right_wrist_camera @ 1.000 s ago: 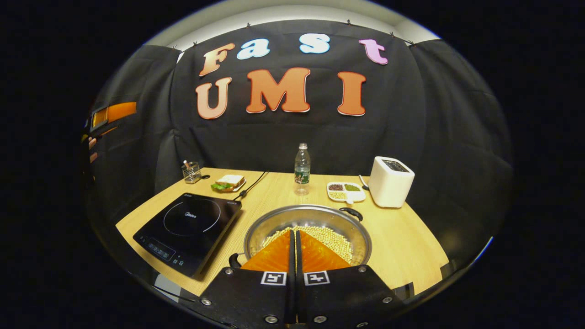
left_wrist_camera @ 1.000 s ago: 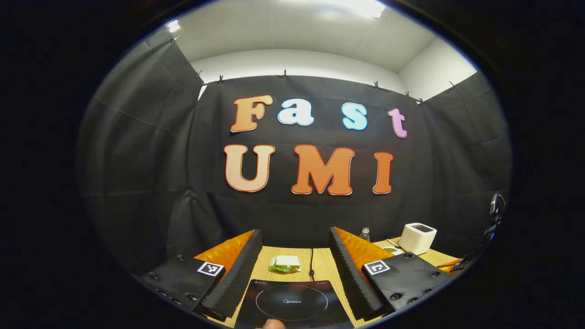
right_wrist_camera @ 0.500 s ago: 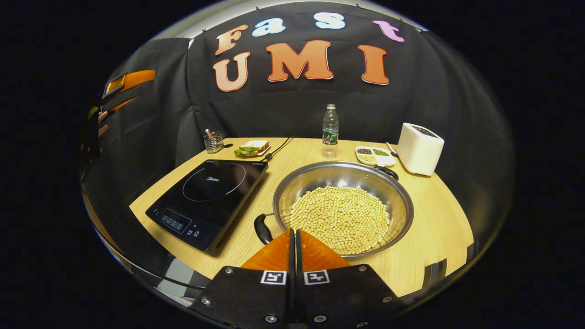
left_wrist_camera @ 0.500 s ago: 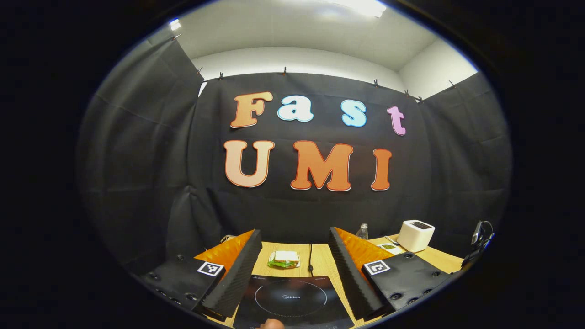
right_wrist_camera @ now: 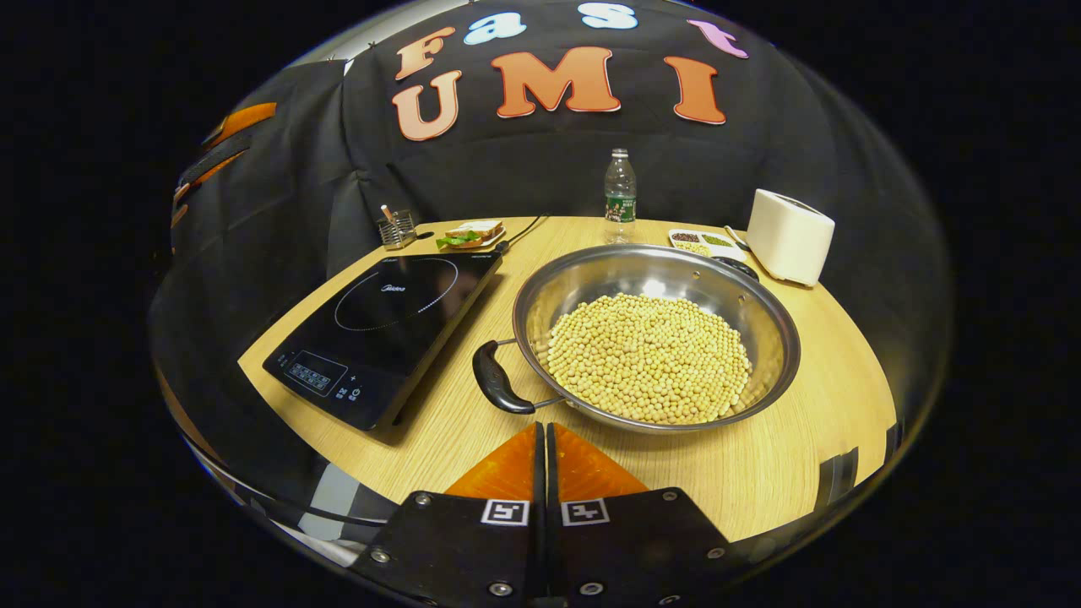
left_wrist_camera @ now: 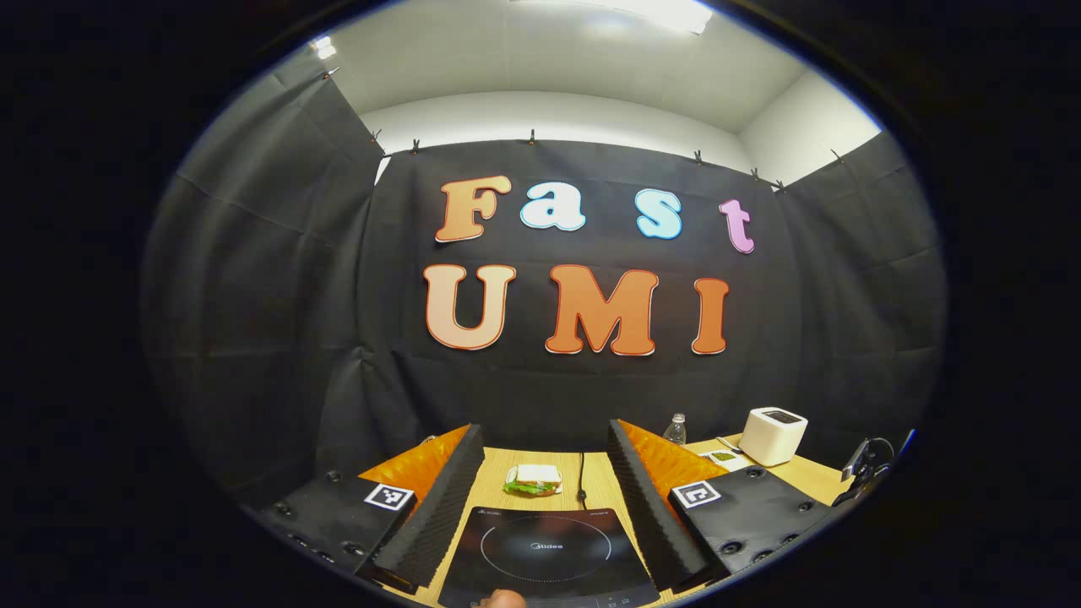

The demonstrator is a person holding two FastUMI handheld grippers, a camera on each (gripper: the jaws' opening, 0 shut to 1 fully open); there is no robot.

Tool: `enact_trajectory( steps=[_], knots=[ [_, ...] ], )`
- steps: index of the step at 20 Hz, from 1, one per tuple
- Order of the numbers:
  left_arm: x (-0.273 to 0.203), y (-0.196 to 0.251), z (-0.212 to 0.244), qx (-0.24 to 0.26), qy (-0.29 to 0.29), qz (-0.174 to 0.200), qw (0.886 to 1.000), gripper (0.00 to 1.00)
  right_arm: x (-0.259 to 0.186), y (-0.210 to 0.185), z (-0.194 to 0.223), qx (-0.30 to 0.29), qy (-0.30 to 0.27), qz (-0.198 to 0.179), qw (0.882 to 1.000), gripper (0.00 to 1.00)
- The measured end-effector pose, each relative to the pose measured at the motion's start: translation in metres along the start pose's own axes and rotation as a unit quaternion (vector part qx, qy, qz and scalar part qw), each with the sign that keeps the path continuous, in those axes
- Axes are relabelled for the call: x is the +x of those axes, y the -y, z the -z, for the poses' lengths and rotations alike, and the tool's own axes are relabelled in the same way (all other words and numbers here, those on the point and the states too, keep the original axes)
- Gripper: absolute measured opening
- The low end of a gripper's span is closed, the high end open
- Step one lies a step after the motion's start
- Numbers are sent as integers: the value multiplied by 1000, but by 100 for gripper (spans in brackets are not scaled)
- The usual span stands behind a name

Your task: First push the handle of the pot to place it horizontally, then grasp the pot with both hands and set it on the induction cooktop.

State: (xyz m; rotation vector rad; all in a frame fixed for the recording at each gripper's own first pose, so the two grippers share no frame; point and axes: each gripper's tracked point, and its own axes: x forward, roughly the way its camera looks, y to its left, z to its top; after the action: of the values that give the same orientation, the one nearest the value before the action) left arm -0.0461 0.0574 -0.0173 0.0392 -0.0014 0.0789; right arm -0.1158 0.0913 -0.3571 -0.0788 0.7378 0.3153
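The task looks barely begun: the pot (right_wrist_camera: 657, 338), a wide steel pan heaped with soybeans (right_wrist_camera: 649, 356), sits on the bench (right_wrist_camera: 811, 371) just right of the induction cooktop (right_wrist_camera: 384, 325), not on it. Its near handle (right_wrist_camera: 494, 390) points toward the front-left and the far handle (right_wrist_camera: 736, 268) toward the back-right, so the pair lies diagonally; the push to level them seems not yet done, and the two-handed lift is left. The right hand-held gripper (right_wrist_camera: 545, 431) hovers short of the near handle, fingers pressed together and empty. The left hand-held gripper (left_wrist_camera: 545, 443) hangs above the cooktop (left_wrist_camera: 547, 553), fingers spread wide, holding nothing. Behind stand a water bottle (right_wrist_camera: 620, 186), a white toaster (right_wrist_camera: 790, 235), a divided dish of grains (right_wrist_camera: 699, 242), a sandwich (right_wrist_camera: 473, 234) and a small glass holder (right_wrist_camera: 396, 228). The cooktop's glass is bare, and its cable (right_wrist_camera: 525, 228) runs back, out of the path
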Motion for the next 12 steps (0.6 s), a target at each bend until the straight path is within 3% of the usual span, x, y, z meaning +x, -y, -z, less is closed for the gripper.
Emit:
enact_trajectory(
  steps=[12],
  knots=[
    [-1,-9,-7,3,8,-9,1000,96,21,-17,-2,5,-6,-8,1000,0]
  ],
)
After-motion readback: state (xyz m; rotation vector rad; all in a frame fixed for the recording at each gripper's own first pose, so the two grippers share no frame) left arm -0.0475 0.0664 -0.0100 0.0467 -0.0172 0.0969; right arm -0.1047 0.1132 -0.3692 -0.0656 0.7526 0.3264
